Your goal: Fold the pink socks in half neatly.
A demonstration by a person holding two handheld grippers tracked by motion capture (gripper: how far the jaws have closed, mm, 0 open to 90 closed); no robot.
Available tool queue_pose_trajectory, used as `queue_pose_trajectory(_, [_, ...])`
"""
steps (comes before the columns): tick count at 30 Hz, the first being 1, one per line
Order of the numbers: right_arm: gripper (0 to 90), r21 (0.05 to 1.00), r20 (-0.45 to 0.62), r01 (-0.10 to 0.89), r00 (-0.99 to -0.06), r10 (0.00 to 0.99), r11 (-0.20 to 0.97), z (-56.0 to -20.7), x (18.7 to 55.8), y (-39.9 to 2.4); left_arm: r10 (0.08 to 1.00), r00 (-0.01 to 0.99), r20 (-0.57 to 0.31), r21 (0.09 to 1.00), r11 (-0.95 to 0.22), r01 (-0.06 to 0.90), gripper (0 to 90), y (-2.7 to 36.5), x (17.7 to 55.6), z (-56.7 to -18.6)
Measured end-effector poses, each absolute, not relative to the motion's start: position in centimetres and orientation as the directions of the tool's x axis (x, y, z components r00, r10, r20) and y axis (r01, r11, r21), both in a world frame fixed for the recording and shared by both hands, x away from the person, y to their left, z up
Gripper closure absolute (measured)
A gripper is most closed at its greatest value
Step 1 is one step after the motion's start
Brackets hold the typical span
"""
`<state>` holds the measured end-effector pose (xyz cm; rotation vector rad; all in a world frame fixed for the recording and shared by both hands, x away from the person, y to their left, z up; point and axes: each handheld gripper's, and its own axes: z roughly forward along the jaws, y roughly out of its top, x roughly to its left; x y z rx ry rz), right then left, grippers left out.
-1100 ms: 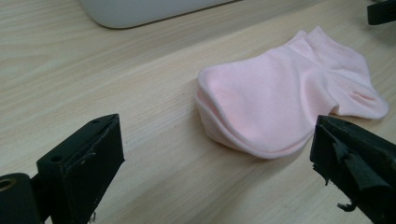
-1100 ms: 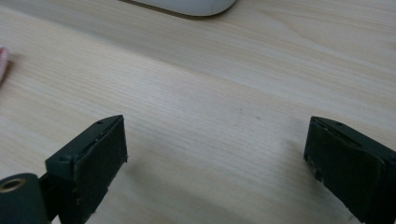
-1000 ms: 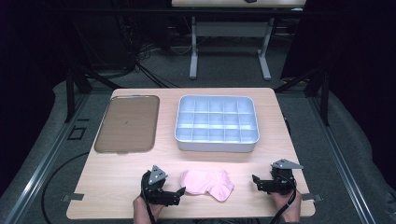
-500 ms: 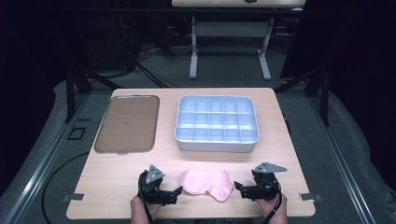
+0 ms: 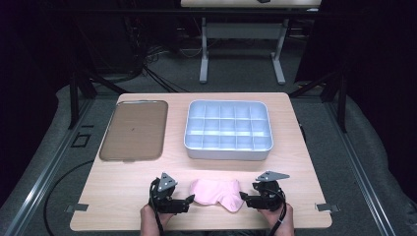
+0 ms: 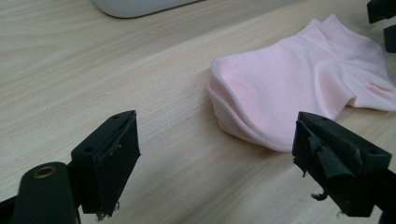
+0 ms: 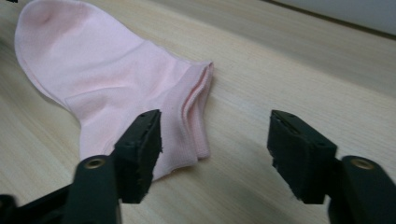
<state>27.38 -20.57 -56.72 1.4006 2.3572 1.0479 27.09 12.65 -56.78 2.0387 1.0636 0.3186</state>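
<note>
Soft matt cloth sock (image 5: 217,192), smooth wood-grain table (image 5: 123,187)

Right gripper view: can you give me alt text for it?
A pink sock lies flat on the wooden table, cuff end nearest the camera. The right gripper stands open, its left finger over the cuff and the right over bare wood.

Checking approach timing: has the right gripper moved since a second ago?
Yes. The right gripper moved left toward the pink sock, away from the table's right edge; jaws closing, nothing gripped.

Brown flat tray (image 5: 134,130) far-left on wooden table (image 5: 295,162). White compartment bin (image 5: 228,130) far-right of it, apart. Second table's legs (image 5: 241,49) beyond, on grey floor.
</note>
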Motion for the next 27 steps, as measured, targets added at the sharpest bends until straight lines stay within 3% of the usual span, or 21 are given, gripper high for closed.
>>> queue_pose_trajectory(7, [51.1,0.647,0.198,0.709,-0.512,0.836,0.281,-57.3,27.8,-20.2,0.766,0.626,-0.147,0.737,-0.337,0.585,32.6,11.8,27.9,-57.1])
queue_pose_trajectory(15, [55.7,0.65,0.187,0.7,-0.526,0.829,0.298,-57.3,27.8,-19.8,0.765,0.629,-0.14,0.717,-0.36,0.597,52.9,10.9,28.5,-57.5])
queue_pose_trajectory(27, [67.8,0.645,0.146,0.675,-0.568,0.81,0.357,-57.3,27.7,-19.2,0.769,0.623,-0.144,0.707,-0.36,0.608,74.6,10.8,28.5,-58.0])
